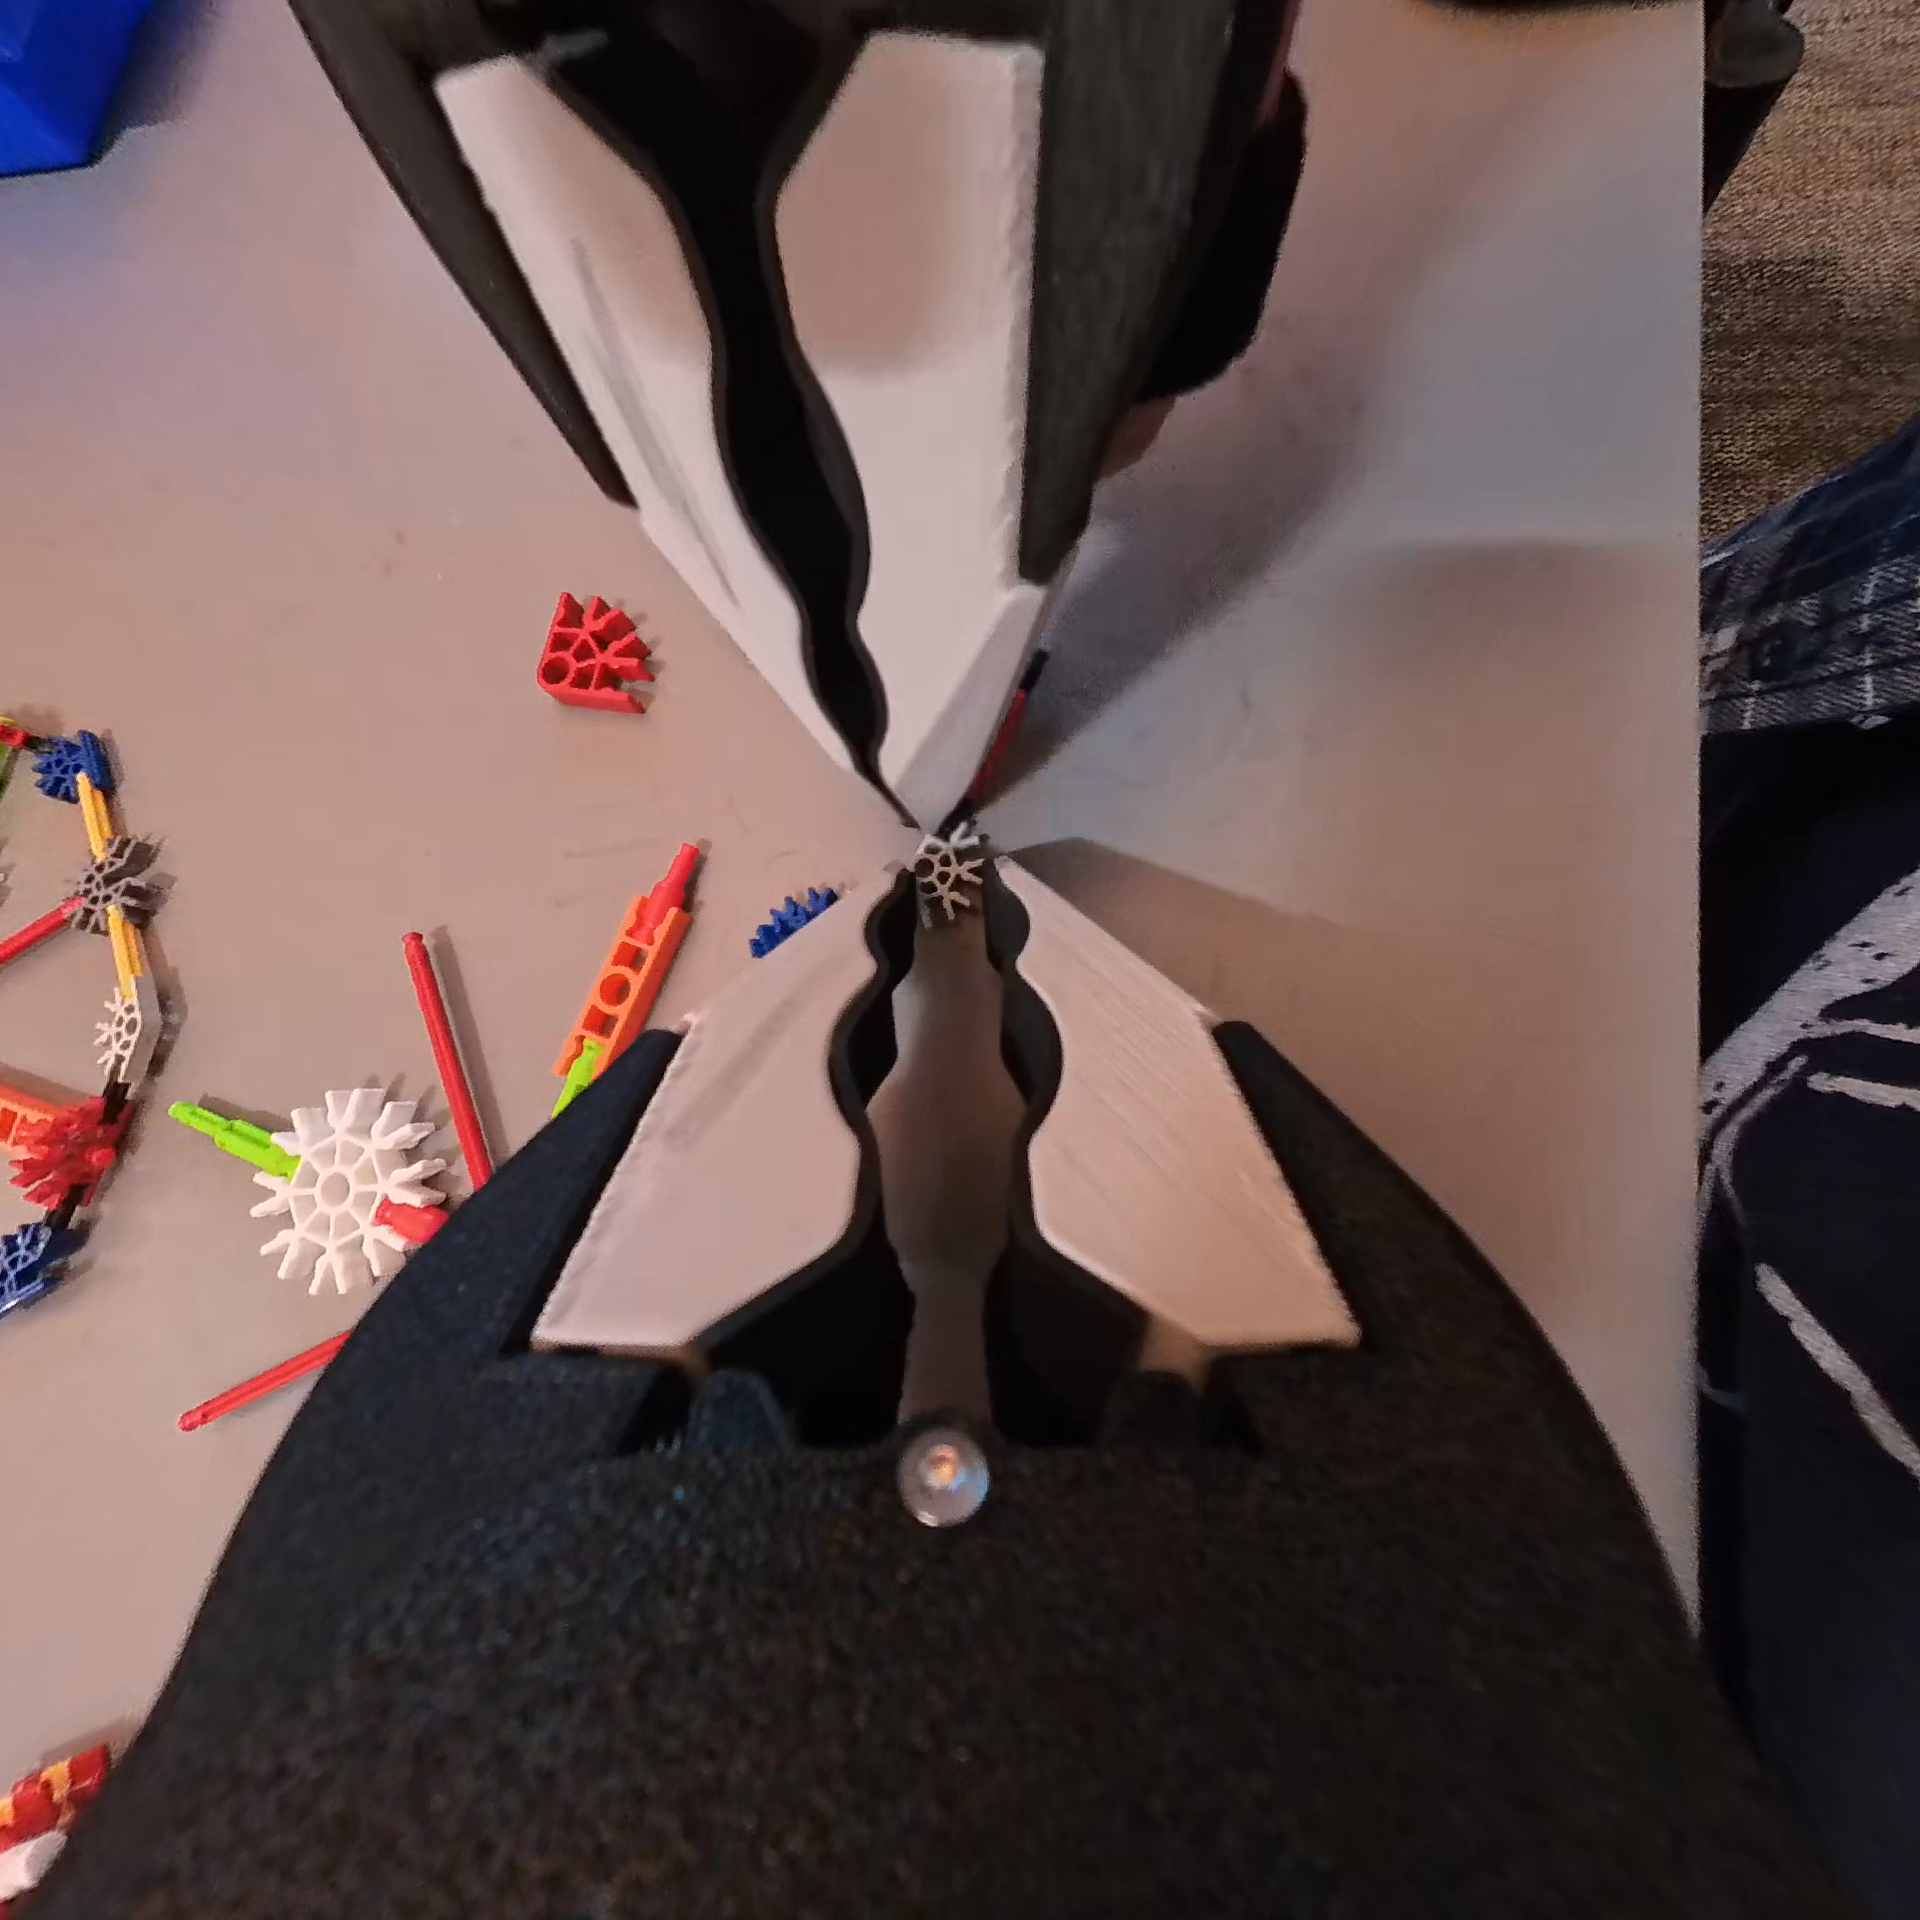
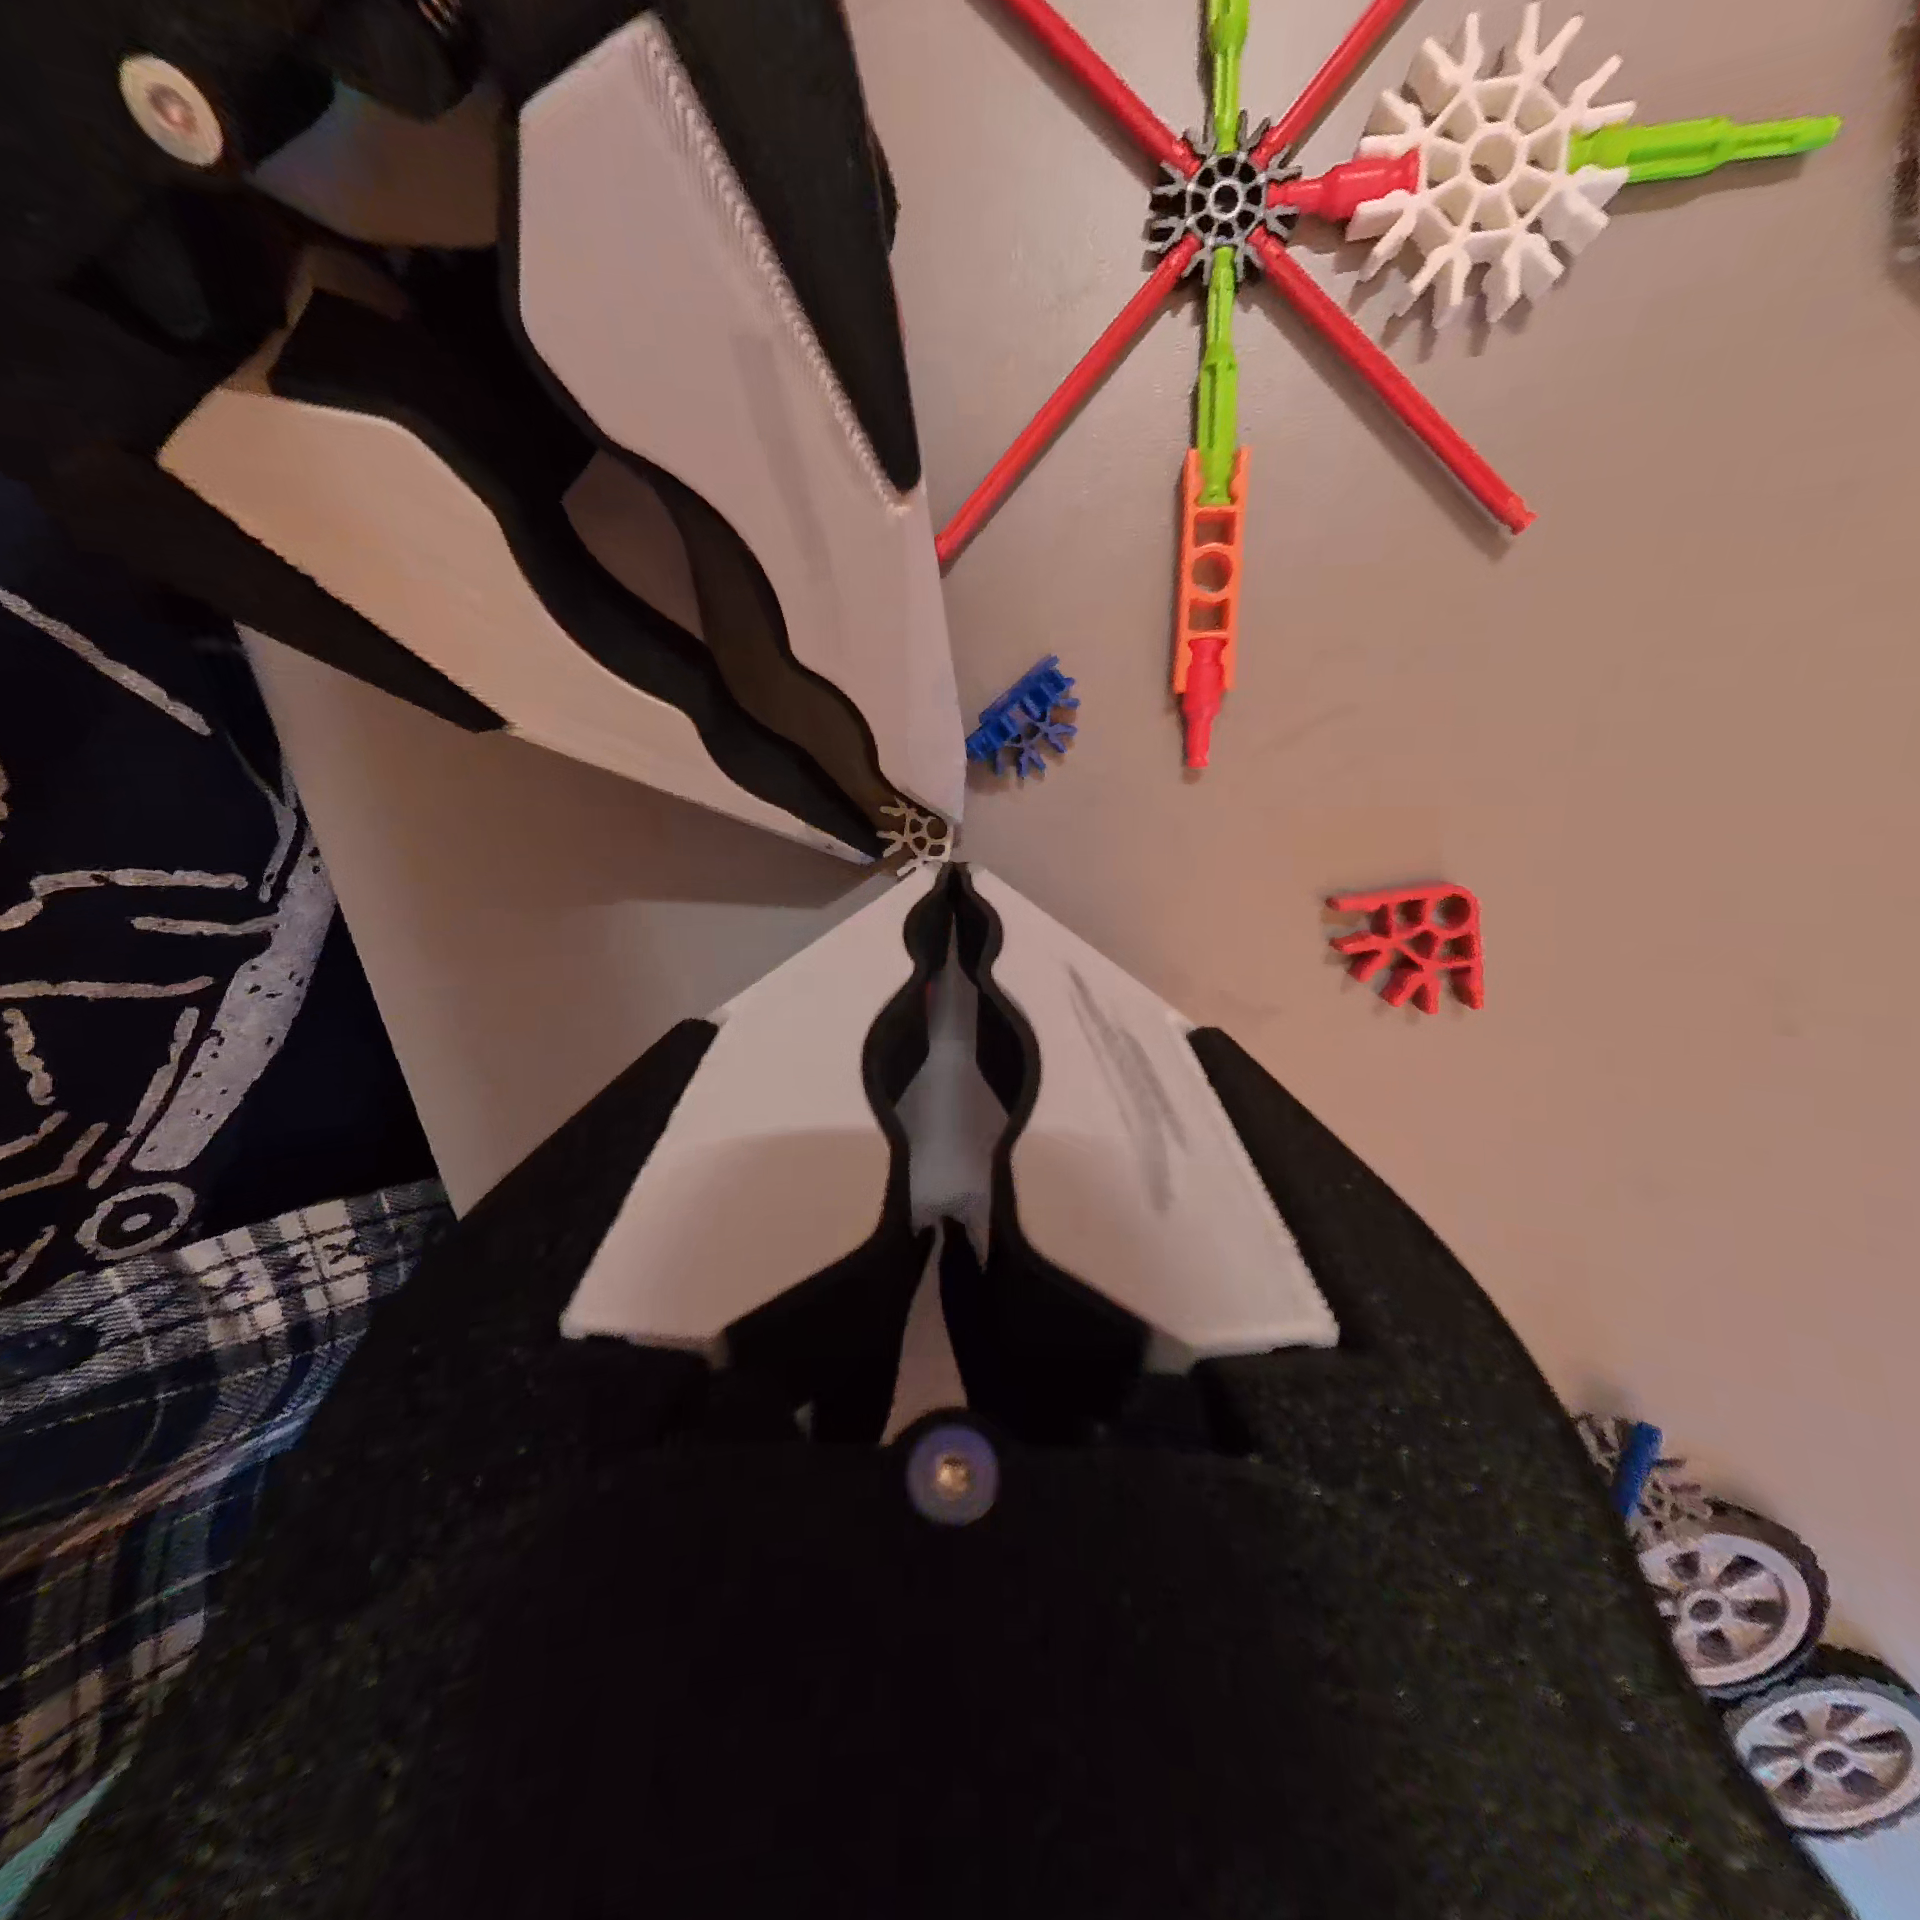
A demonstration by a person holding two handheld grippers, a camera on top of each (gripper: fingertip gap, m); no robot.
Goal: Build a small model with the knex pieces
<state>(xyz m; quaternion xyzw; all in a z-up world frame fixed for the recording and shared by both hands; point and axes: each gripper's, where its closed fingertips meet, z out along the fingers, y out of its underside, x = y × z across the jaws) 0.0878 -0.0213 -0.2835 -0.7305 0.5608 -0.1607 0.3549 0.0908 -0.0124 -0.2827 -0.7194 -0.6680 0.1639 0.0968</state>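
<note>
While both grippers meet tip to tip above the table (image 1: 1351, 727), left gripper (image 1: 948, 883) pinches a grey snowflake connector (image 1: 948, 871), face toward its camera; right gripper (image 2: 951, 883) looks closed, its hold unclear.

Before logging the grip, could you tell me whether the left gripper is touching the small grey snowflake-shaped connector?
Touching. In the left wrist view the left gripper has both fingertips pressed against the sides of the connector.
</note>
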